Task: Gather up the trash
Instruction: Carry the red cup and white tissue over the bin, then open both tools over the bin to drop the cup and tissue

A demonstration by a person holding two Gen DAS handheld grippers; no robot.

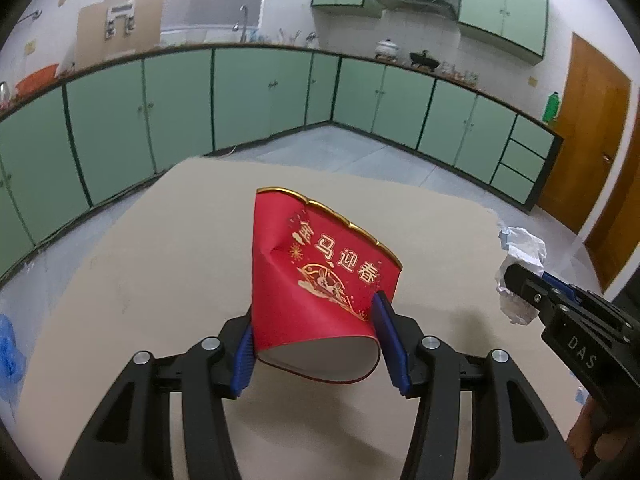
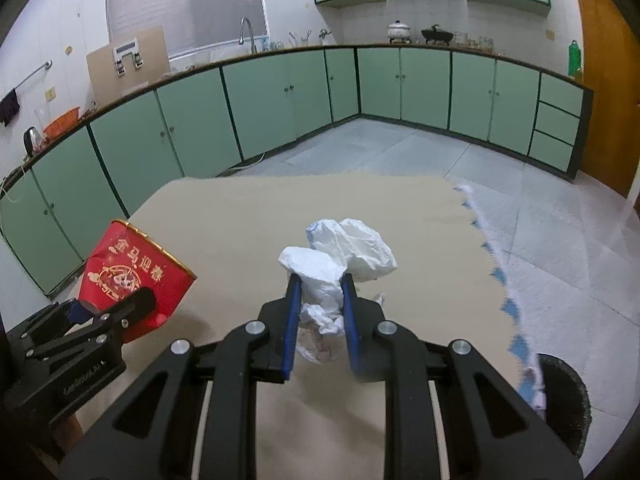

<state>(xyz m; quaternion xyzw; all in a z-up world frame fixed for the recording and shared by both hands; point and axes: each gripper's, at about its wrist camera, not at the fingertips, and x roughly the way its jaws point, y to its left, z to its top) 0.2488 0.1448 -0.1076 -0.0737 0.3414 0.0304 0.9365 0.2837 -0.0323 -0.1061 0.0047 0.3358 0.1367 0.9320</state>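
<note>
My left gripper (image 1: pixel 316 336) is shut on a squashed red paper cup (image 1: pixel 320 276) with gold print, held above the beige table (image 1: pixel 140 280). The cup also shows in the right wrist view (image 2: pixel 132 276), with the left gripper (image 2: pixel 108 312) around it. My right gripper (image 2: pixel 318 296) is shut on a crumpled white tissue wad (image 2: pixel 340 256), held over the table. In the left wrist view the tissue wad (image 1: pixel 520 256) sticks out of the right gripper (image 1: pixel 516 280) at the right edge.
A dark round bin rim (image 2: pixel 564 396) shows at the lower right beside the table's torn blue-white edge (image 2: pixel 496 272). Blue plastic (image 1: pixel 10 356) lies at the far left. Green kitchen cabinets (image 1: pixel 180 100) line the walls; a brown door (image 1: pixel 592 140) is at the right.
</note>
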